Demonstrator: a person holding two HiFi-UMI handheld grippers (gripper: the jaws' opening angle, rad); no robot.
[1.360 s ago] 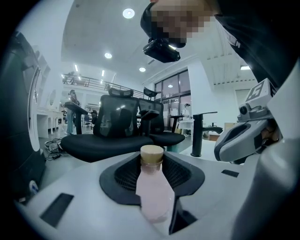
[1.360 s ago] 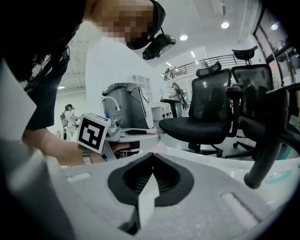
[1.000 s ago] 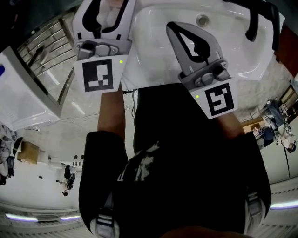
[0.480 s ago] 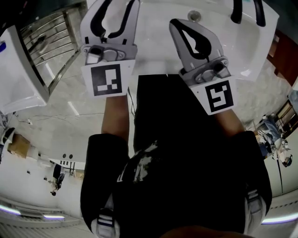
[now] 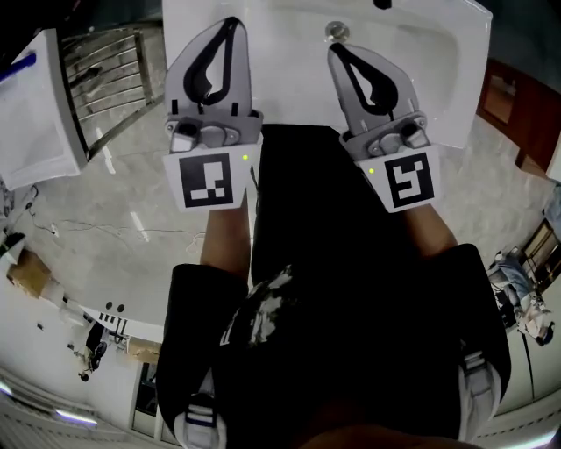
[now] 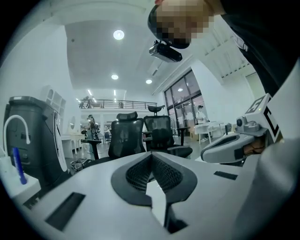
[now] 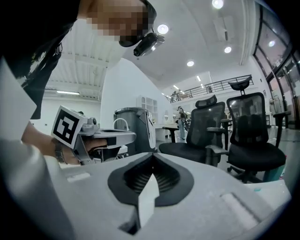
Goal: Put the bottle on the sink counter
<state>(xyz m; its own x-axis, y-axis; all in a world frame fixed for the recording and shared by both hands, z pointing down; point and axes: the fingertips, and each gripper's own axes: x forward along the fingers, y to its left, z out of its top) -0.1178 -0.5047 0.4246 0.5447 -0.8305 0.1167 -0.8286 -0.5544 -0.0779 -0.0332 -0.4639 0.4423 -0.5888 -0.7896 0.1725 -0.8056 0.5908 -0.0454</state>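
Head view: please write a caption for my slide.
Left gripper, just closed, and right gripper, both shut and empty, at the white sink.

The sink counter (image 5: 443,88) is a white, glossy, one-piece fixture that fills the top of the head view, seen from steeply above. Its basin (image 5: 412,48) is a shallow hollow with smooth, rounded walls that catch soft highlights. A small round metal drain (image 5: 336,32) sits in the basin near the top middle of the view. A flat rim runs around the hollow and ends in a rounded corner at the front right. The left side shows as a straight white edge against the pale marbled floor (image 5: 131,219). The back of the counter is cut off by the frame's top edge.
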